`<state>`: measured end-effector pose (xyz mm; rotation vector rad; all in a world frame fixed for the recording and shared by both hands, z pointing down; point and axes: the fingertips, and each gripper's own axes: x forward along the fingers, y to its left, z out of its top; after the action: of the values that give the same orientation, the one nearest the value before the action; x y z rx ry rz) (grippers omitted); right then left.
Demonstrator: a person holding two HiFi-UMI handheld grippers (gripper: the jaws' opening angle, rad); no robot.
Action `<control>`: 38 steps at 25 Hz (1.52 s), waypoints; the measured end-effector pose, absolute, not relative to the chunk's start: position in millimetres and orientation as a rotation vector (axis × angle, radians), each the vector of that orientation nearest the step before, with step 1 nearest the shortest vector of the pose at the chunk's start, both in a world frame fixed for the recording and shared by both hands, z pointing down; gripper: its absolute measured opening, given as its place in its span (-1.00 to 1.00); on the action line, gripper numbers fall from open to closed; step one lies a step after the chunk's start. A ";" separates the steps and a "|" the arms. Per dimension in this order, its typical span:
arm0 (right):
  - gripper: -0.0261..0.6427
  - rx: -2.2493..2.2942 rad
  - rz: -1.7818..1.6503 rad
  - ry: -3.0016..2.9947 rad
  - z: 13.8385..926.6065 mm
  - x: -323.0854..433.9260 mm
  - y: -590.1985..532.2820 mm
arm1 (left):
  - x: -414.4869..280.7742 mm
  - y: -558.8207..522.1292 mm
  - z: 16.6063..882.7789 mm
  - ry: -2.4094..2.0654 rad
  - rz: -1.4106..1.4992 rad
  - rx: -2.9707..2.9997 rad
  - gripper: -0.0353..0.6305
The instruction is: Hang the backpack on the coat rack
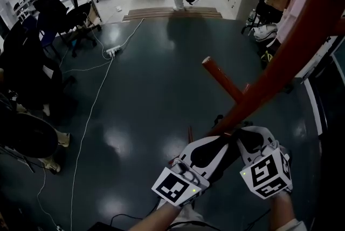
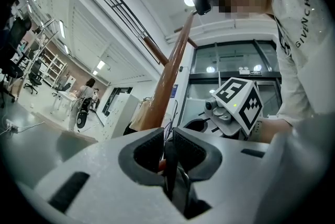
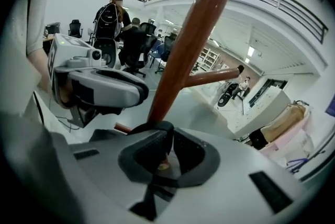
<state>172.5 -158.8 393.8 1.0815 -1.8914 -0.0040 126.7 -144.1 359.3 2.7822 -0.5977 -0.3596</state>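
With left gripper (image 2: 168, 145), clamped thin black strap (image 2: 169, 170). With right gripper (image 3: 168, 149), pinched dark loop (image 3: 155, 127), with red coat rack pole (image 3: 194, 34) just ahead.

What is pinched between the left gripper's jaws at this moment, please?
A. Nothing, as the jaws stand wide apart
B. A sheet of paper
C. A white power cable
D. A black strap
D: in the left gripper view, the left gripper has its jaws closed on a thin black strap, right beside the reddish-brown coat rack pole.
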 end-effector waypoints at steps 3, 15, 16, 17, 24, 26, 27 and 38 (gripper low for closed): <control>-0.83 1.012 0.023 -1.859 398.1 171.0 -157.9 | 128.4 -146.0 356.1 -0.599 -0.392 2.769 -0.71; -0.83 0.976 -0.105 -1.864 345.4 155.6 -172.8 | 118.5 -149.7 353.1 -0.632 -0.421 2.742 -0.71; -0.83 0.977 -0.100 -1.861 347.2 157.9 -170.9 | 119.2 -148.7 352.7 -0.632 -0.420 2.741 -0.71; -0.83 0.974 -0.090 -1.862 351.0 159.3 -168.6 | 119.9 -148.2 352.5 -0.632 -0.419 2.742 -0.71; -0.84 0.962 -0.043 -1.882 366.4 150.0 -157.4 | 111.3 -150.7 352.9 -0.650 -0.418 2.737 -0.71; -0.85 0.998 -0.051 -1.901 363.2 150.7 -153.0 | 108.4 -150.6 353.8 -0.664 -0.417 2.749 -0.71; -0.87 1.022 -0.056 -1.916 361.3 150.8 -150.7 | 106.3 -150.1 356.1 -0.667 -0.416 2.751 -0.71; -0.89 1.194 0.049 -2.064 373.0 134.8 -108.1 | 76.2 -143.8 349.5 -0.725 -0.429 2.772 -0.71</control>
<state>134.8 -108.1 373.0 1.1936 -2.0639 0.0492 76.2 -143.8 349.5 2.7717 -0.7253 -0.4288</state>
